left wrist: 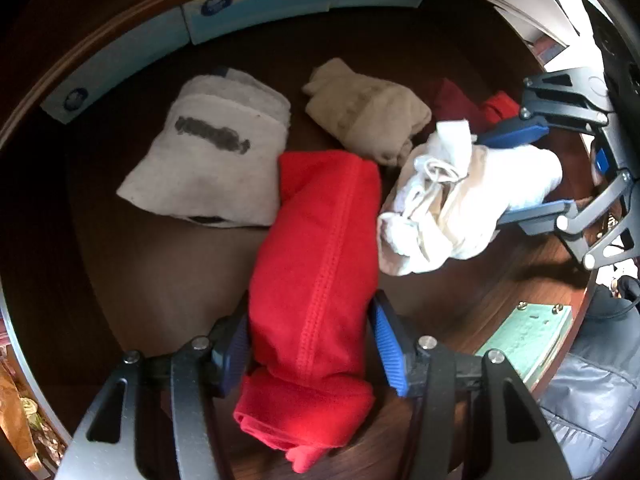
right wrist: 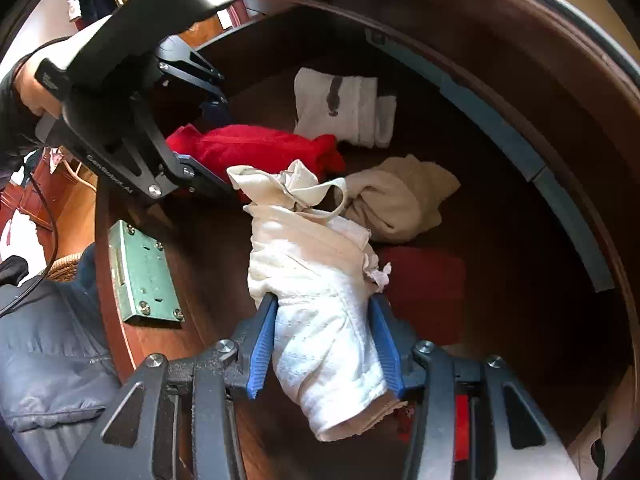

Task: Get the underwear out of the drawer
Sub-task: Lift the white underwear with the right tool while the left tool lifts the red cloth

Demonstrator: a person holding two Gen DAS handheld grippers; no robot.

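Observation:
My left gripper (left wrist: 310, 338) is shut on a rolled red underwear (left wrist: 316, 264), held over the dark wooden drawer (left wrist: 160, 280); it also shows in the right wrist view (right wrist: 256, 148). My right gripper (right wrist: 322, 340) is shut on a cream-white bundled underwear (right wrist: 316, 280), seen from the side in the left wrist view (left wrist: 460, 204). In the drawer lie a folded white piece with a grey mark (left wrist: 208, 156), a beige piece (left wrist: 368, 120) and a dark red piece (right wrist: 424, 288).
Light blue boxes (left wrist: 260, 4) line the drawer's back wall. A green metal lock plate (right wrist: 140, 272) sits on the drawer's front edge. A grey padded jacket (right wrist: 44, 360) is in front of the drawer.

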